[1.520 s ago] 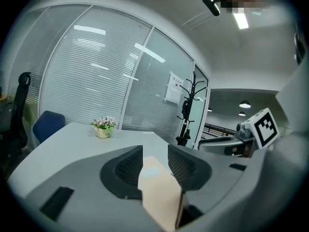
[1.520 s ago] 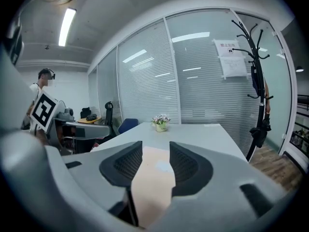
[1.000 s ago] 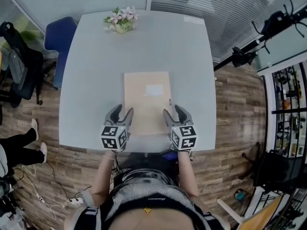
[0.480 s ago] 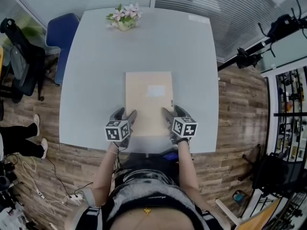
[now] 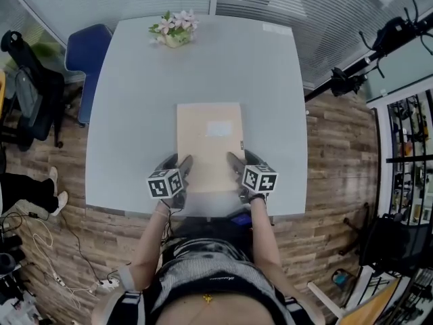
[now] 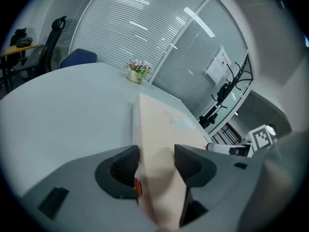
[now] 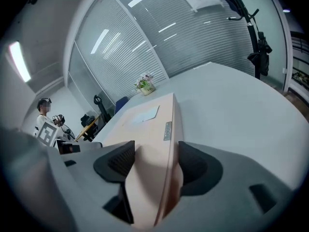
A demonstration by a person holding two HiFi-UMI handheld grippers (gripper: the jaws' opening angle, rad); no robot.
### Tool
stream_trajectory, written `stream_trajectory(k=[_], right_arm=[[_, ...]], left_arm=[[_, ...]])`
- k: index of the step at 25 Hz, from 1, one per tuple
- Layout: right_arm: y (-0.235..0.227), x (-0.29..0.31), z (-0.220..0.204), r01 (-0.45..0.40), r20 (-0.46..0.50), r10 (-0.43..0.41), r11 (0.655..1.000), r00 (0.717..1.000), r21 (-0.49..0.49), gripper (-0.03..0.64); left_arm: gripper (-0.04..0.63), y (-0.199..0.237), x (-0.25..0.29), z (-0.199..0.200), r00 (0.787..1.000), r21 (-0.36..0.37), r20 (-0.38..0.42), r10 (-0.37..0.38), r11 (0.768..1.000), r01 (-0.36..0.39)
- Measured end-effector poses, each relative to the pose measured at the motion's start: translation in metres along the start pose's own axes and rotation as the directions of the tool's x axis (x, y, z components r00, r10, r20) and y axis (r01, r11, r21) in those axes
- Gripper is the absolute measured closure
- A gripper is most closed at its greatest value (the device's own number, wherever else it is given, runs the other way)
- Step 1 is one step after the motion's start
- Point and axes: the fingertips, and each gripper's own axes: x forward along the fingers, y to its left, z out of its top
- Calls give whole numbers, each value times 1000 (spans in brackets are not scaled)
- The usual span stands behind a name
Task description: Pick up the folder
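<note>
Clamping the folder [image 5: 210,137] at its near corners, left tongs [image 5: 178,162] and right tongs [image 5: 238,160] stand wide. Their jaws have just been closing.

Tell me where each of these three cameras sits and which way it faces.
Head view: on the person's head, looking steeply down at table and folder; forearms, torso, left gripper, right gripper show.
Left gripper view: on that gripper, looking along its jaws, which have just been closing on the folder's edge.
Right gripper view: likewise; its jaws have just been closing on the opposite edge.
Shared: both gripper views face the flowers.
</note>
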Motion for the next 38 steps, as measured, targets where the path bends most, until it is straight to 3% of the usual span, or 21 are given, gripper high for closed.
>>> stream_trajectory(k=[7, 17, 24, 30, 38], right_arm=[[20, -22, 19, -4, 82, 3, 1000, 997, 13, 344], [64, -81, 76, 24, 236, -1, 995, 972, -94, 347], [97, -130, 117, 48, 367, 13, 987, 930, -155, 344], [124, -170, 146, 56, 465, 44, 978, 884, -200, 344], [150, -212, 171, 92, 545, 67, 962, 836, -258, 342]], left_arm=[[370, -15, -25, 34, 997, 71, 83, -5, 997, -1], [376, -52, -78, 83, 972, 113, 225, -65, 993, 40], [377, -85, -122, 125, 929, 181, 346, -130, 981, 70], [380, -114, -164, 155, 878, 248, 444, -177, 966, 70], [383, -142, -204, 179, 820, 300, 524, -231, 951, 76]])
